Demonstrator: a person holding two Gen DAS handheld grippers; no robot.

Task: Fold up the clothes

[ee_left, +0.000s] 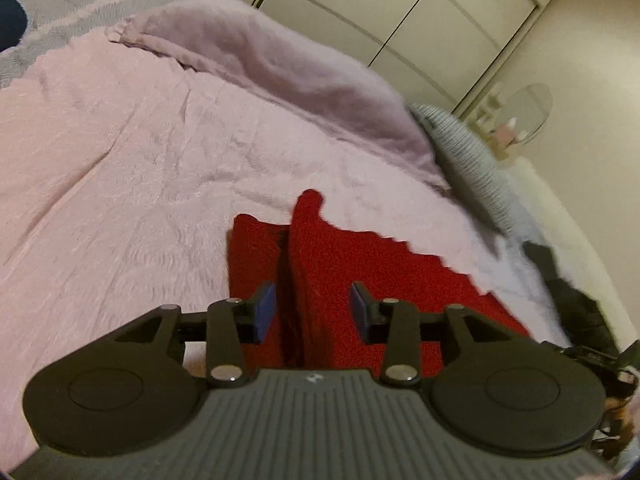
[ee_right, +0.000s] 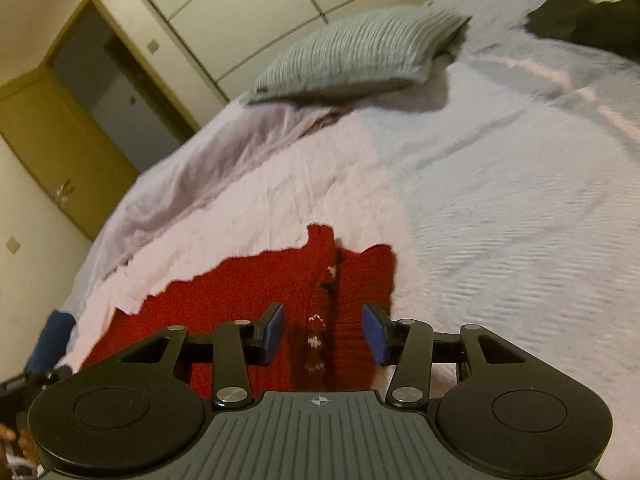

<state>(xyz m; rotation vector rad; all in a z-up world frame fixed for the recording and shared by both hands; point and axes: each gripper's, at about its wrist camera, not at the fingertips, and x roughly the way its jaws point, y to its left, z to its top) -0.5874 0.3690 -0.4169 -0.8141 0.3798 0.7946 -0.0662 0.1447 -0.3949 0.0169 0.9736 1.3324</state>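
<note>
Though over red garment (ee_left: 360, 280), tools agape.

left gripper (ee_left: 313, 310): jaws apart, tilted down | right gripper (ee_right: 323, 333): same

both wrist cameras look forward and downward along their fingers, close over a pink bedspread (ee_left: 120, 152). each view shares the red garment (ee_right: 256, 280).

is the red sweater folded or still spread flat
Partly folded. The red sweater lies on the pink bedspread with a raised doubled ridge of fabric down its middle; its lower part is hidden behind the grippers.
</note>
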